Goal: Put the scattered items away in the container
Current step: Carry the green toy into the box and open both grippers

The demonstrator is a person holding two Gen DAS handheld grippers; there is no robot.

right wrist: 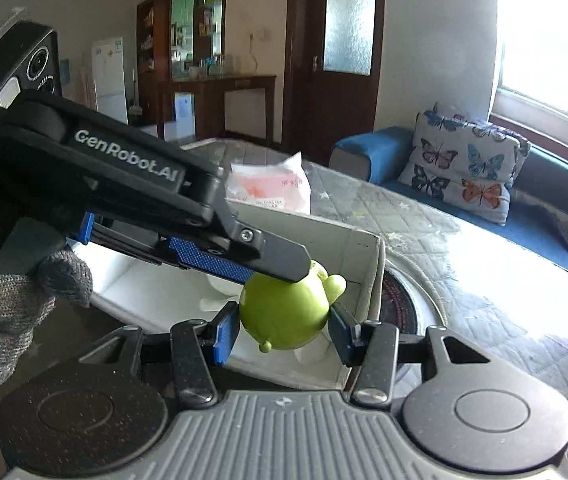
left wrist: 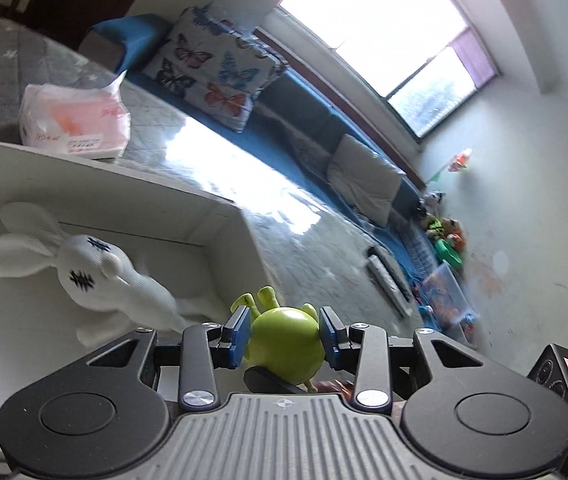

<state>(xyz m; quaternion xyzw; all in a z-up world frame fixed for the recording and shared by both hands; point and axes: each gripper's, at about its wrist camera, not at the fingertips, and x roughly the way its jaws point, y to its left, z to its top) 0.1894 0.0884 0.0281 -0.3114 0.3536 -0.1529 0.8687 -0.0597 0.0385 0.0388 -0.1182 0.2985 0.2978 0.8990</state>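
A green toy figure (left wrist: 284, 340) sits between the blue pads of my left gripper (left wrist: 285, 334), which is shut on it. In the right wrist view the same green toy (right wrist: 284, 312) is also between the pads of my right gripper (right wrist: 284, 330), shut on it, with the left gripper's finger (right wrist: 243, 256) across its top. Both hold it over the white cardboard box (right wrist: 368, 264). A white plush rabbit (left wrist: 103, 276) lies inside the box (left wrist: 187, 200).
A pink tissue pack (left wrist: 75, 120) lies on the grey quilted table beyond the box. A blue sofa with a butterfly cushion (right wrist: 464, 164) stands behind. A round dark mat (right wrist: 400, 300) lies right of the box. Toys sit on the floor (left wrist: 444, 240).
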